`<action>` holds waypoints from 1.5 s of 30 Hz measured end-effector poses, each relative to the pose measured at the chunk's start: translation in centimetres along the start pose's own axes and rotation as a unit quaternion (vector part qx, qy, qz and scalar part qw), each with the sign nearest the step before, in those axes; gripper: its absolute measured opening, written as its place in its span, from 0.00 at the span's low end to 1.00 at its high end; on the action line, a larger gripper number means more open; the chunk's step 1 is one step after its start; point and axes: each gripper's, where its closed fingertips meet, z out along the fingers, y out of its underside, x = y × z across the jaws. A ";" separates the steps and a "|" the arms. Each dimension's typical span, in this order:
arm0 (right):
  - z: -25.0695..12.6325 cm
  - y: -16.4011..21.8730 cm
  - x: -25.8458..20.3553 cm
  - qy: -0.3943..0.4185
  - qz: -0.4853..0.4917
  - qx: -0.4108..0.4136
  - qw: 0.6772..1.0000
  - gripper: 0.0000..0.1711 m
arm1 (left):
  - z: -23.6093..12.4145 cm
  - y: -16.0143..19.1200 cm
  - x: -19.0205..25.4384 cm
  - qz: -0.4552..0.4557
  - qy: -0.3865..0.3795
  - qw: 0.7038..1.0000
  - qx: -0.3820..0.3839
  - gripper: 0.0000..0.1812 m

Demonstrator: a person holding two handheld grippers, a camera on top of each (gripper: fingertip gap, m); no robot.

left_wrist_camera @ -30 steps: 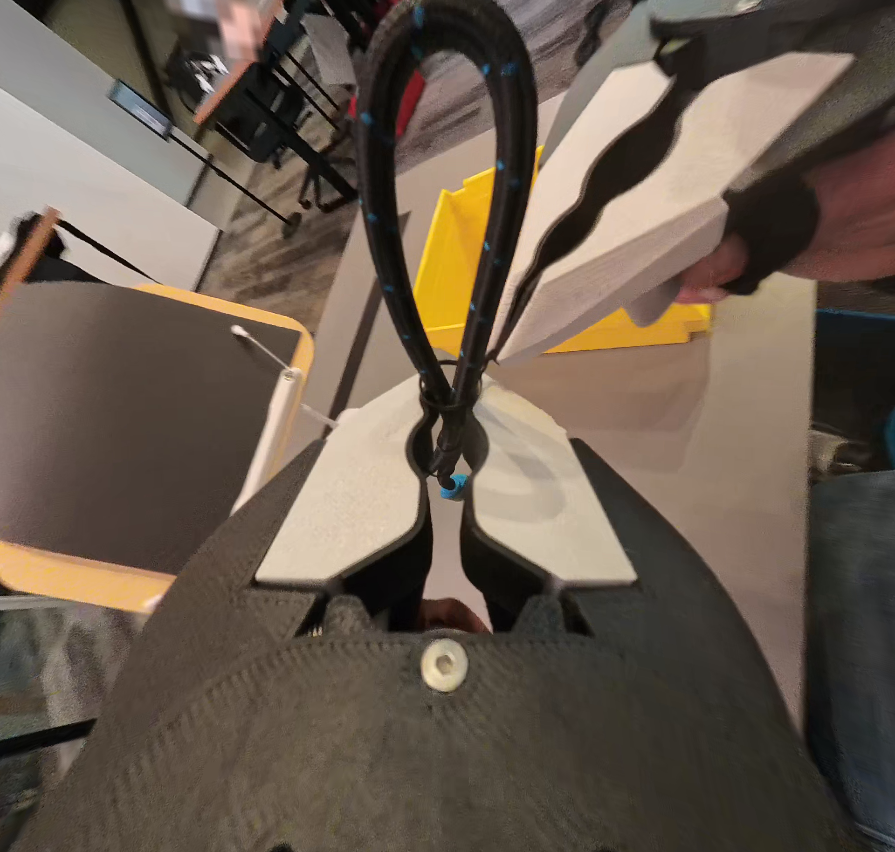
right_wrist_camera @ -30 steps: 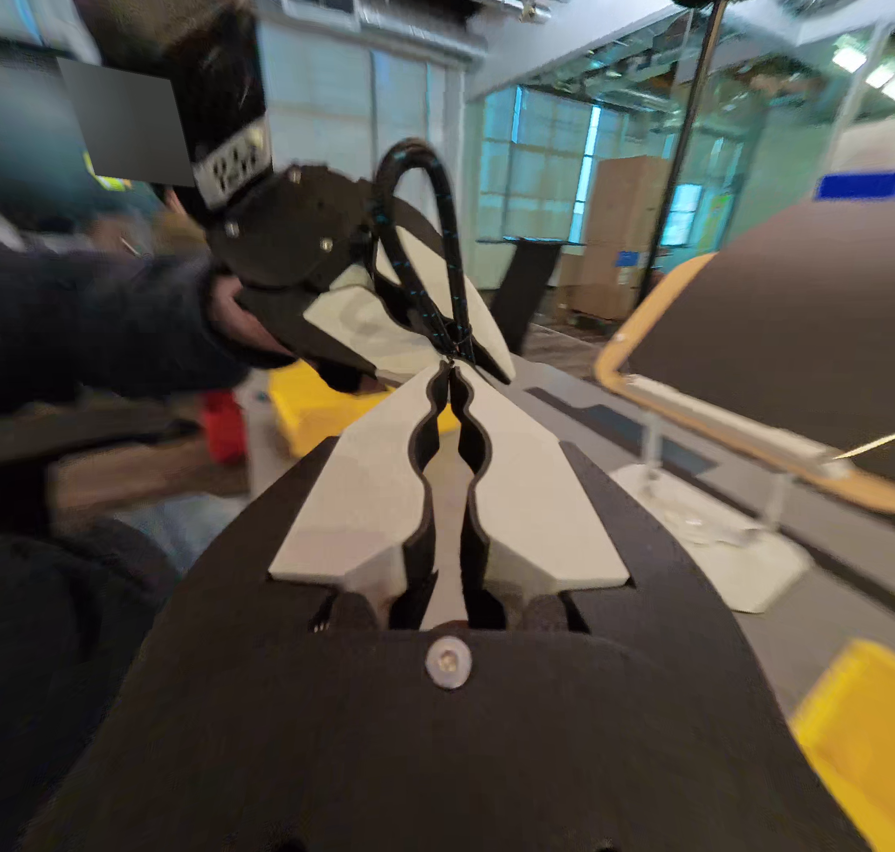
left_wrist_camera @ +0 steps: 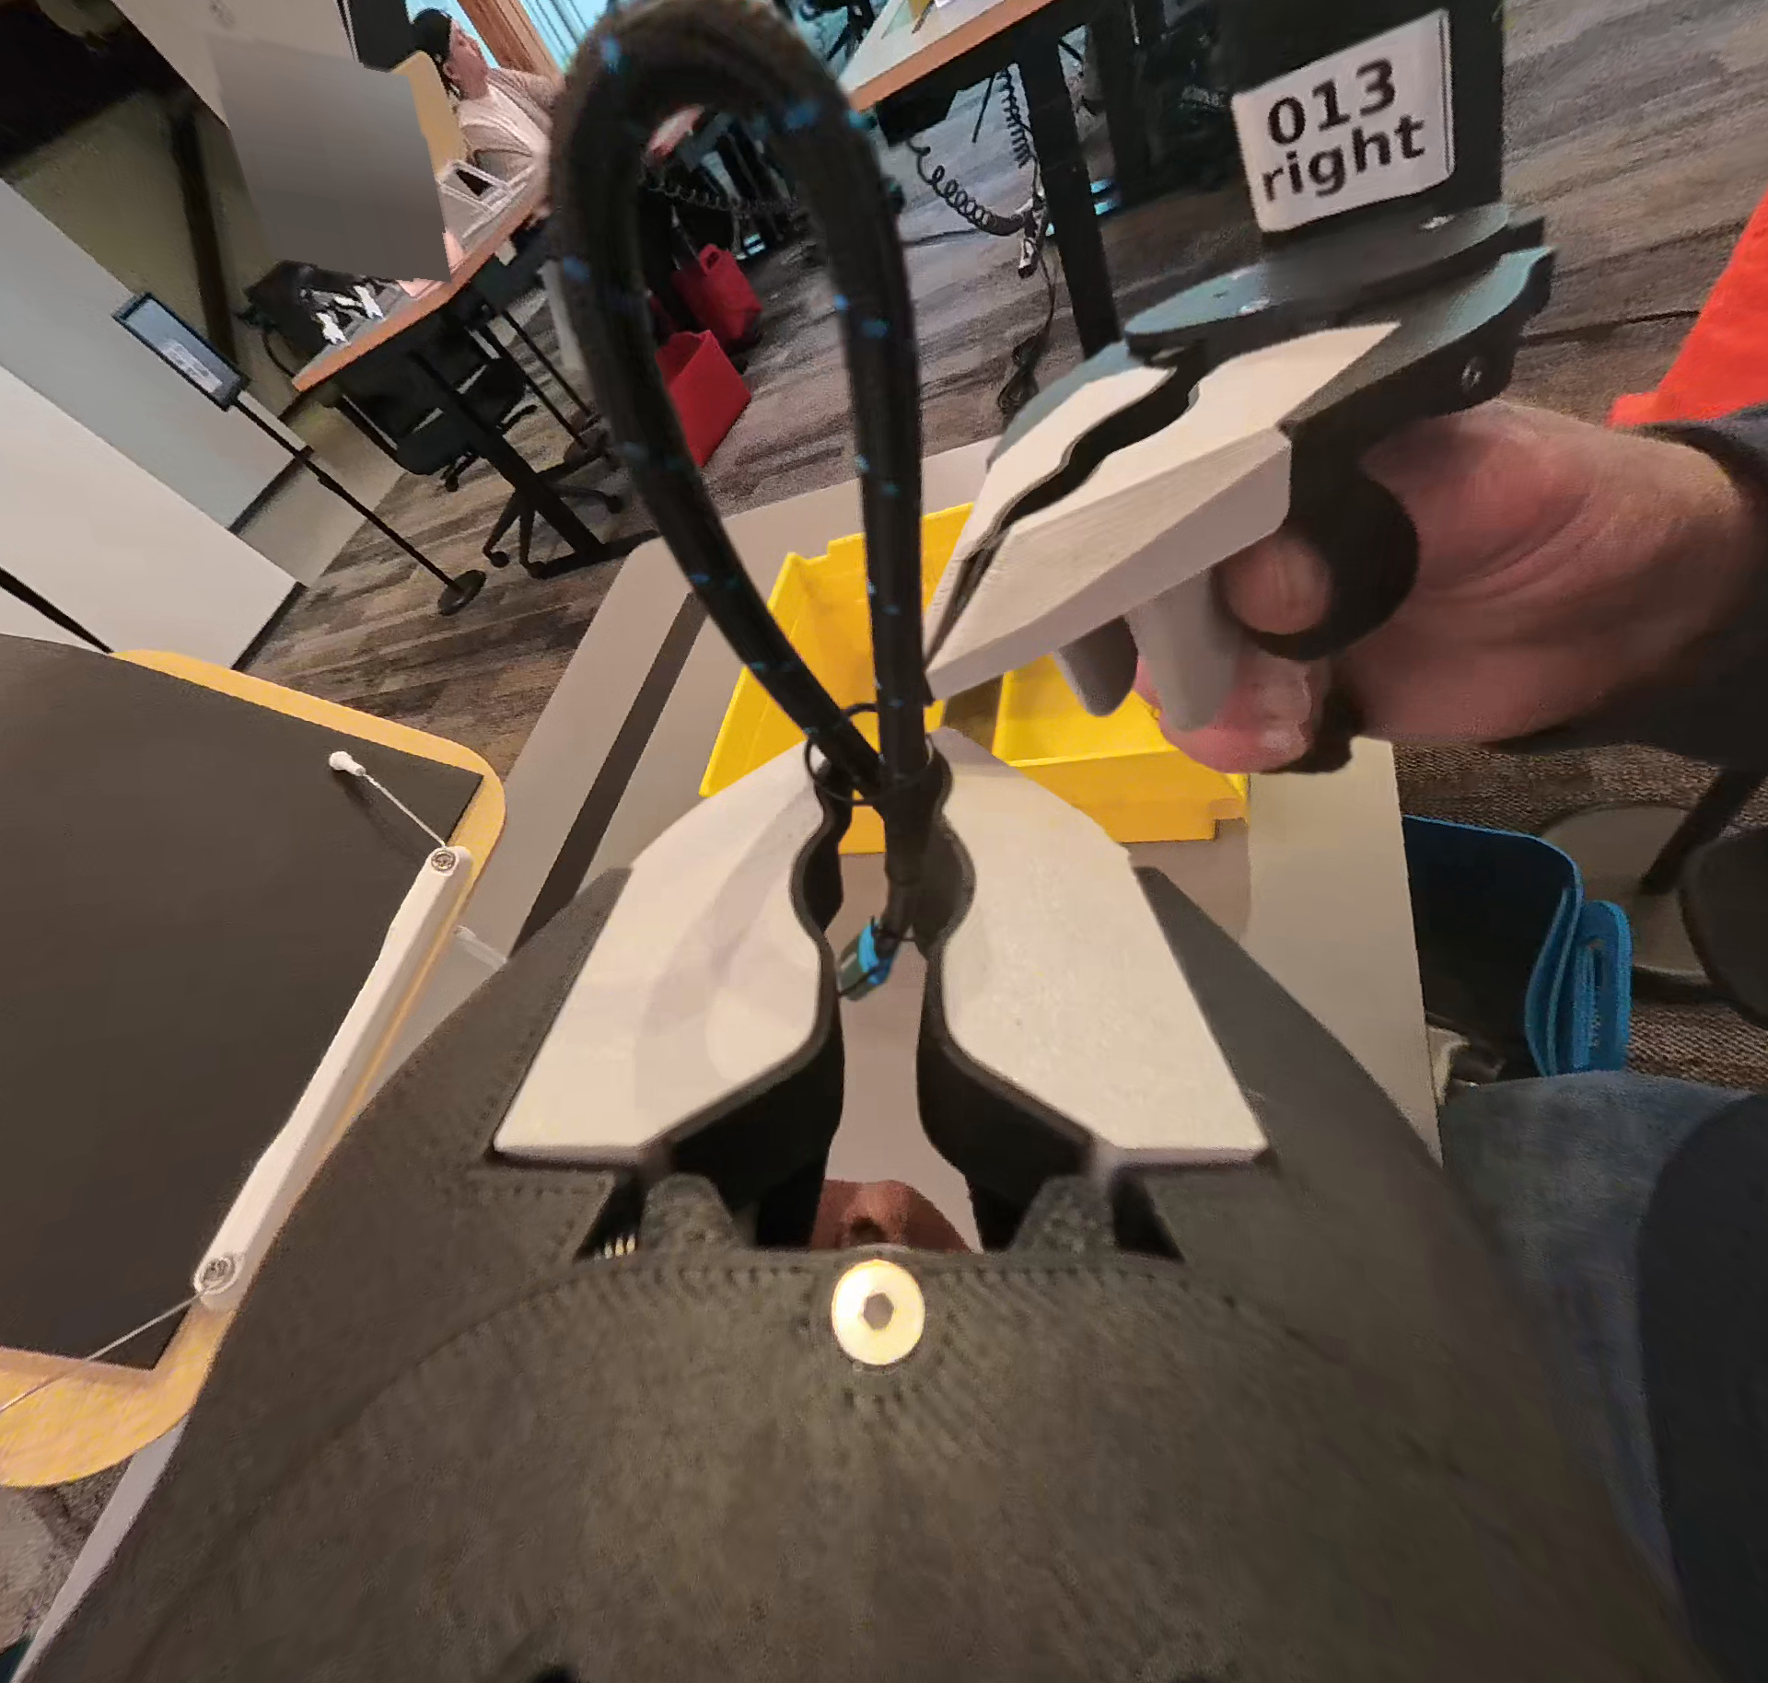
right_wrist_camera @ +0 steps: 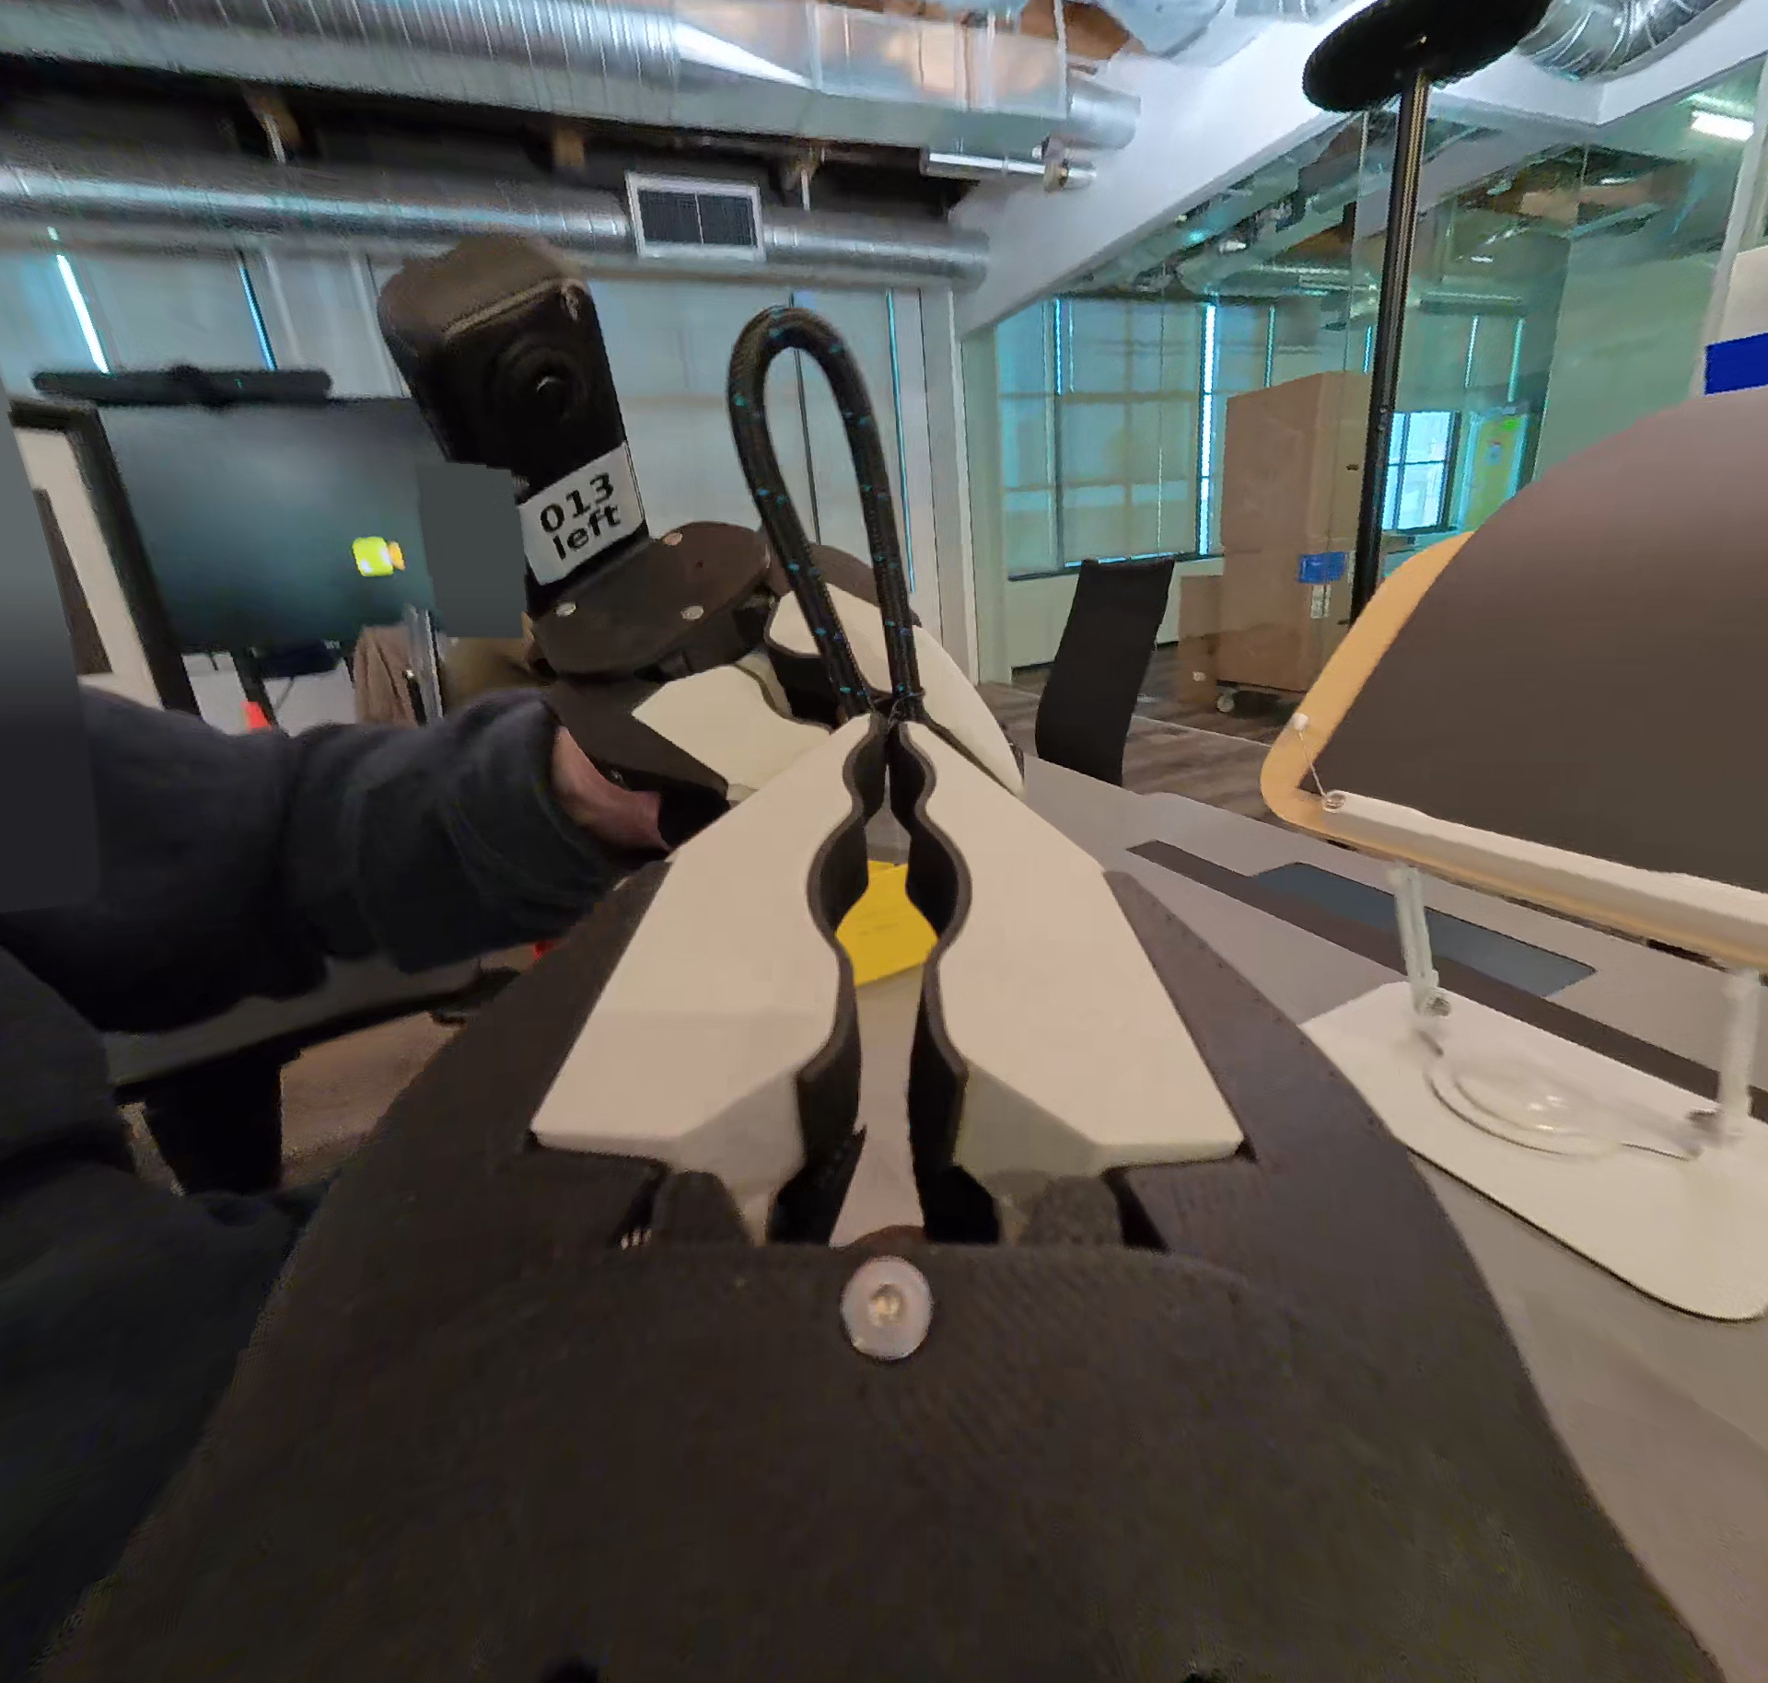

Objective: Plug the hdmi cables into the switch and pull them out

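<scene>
Between our left gripper's point(left_wrist_camera: 880, 781) jaws we hold one looped black cable point(left_wrist_camera: 880, 527). Our right gripper point(right_wrist_camera: 885, 728), jaws nearly closed, has drawn back from its tie.

Each wrist camera looks closely along its own tongs, facing the other; both share the looped cable point(left_wrist_camera: 727, 374).

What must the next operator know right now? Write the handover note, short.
Left tool: shut on the looped black cable at its tie; the blue plug end sits between its fingers.
Right tool: shut, tips at the tie; whether it grips the tie, cannot tell.
Yellow bin stands on the grey table beyond. The switch is not in view.
Done: no plugging visible.
Left: probably free the tie, find the switch, plug in, pull out.
</scene>
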 end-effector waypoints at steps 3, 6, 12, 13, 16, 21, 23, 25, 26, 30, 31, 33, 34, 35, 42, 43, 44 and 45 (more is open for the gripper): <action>0.1 -0.2 -0.1 -0.013 0.023 0.020 0.999 0.00 | 0.2 0.1 -0.1 -0.009 -0.002 1.000 0.005 0.05; 0.1 -0.6 -0.4 -0.027 0.033 0.039 0.998 0.00 | 0.4 0.3 0.2 -0.004 -0.002 1.000 0.008 0.05; 0.1 -1.2 -0.1 -0.038 0.049 0.055 0.997 0.00 | 0.4 -0.4 -0.5 -0.009 -0.022 0.999 0.035 0.04; 0.1 -1.4 -0.3 -0.041 0.046 0.056 0.997 0.00 | 0.3 -0.7 -0.6 -0.012 -0.025 0.999 0.046 0.04; 0.1 -2.1 -0.6 -0.055 0.059 0.068 0.994 0.00 | 0.2 -1.4 -0.7 0.018 -0.050 0.997 0.057 0.05; 0.0 -2.0 -0.5 -0.067 0.077 0.073 0.992 0.00 | -0.6 -2.9 -0.9 0.005 -0.046 0.993 0.112 0.11; -0.1 -2.0 -0.6 -0.072 0.085 0.077 0.991 0.00 | -0.7 -3.1 -0.8 0.012 -0.047 0.993 0.112 0.12; -0.1 -1.9 -0.5 -0.069 0.080 0.072 0.992 0.00 | -0.7 -3.1 -0.7 0.018 -0.050 0.993 0.108 0.11; -0.1 -1.9 -0.5 -0.070 0.082 0.072 0.992 0.00 | -0.8 -3.0 -0.7 0.018 -0.047 0.993 0.109 0.11; -0.1 -2.0 -0.8 -0.085 0.104 0.080 0.988 0.00 | -0.9 -3.0 -0.4 0.020 -0.035 0.993 0.108 0.10; 0.0 -2.0 -1.0 -0.087 0.104 0.081 0.987 0.00 | -0.9 -3.0 -0.3 0.020 -0.032 0.993 0.108 0.10; 0.0 -2.2 -1.2 -0.094 0.110 0.086 0.986 0.00 | -0.9 -3.0 -0.2 0.020 -0.027 0.993 0.115 0.09; 0.1 -2.3 -1.4 -0.099 0.115 0.090 0.984 0.00 | -0.9 -3.1 -0.1 0.015 -0.021 0.992 0.120 0.09; 0.1 -2.4 -1.4 -0.104 0.120 0.095 0.983 0.00 | -0.9 -3.0 -0.1 0.014 -0.019 0.992 0.124 0.08; -0.1 -2.9 -1.5 -0.100 0.115 0.107 0.982 0.00 | -1.0 -3.3 -0.2 0.015 -0.034 0.990 0.133 0.06; -0.1 -2.8 -1.3 -0.090 0.102 0.101 0.986 0.00 | -0.9 -3.2 -0.3 0.016 -0.040 0.991 0.126 0.06; -0.1 -2.6 -1.1 -0.081 0.085 0.094 0.989 0.00 | -0.9 -3.0 -0.5 0.016 -0.050 0.991 0.120 0.06; -0.1 -2.5 -1.1 -0.078 0.076 0.088 0.990 0.00 | -0.8 -2.9 -0.6 0.022 -0.062 0.991 0.115 0.05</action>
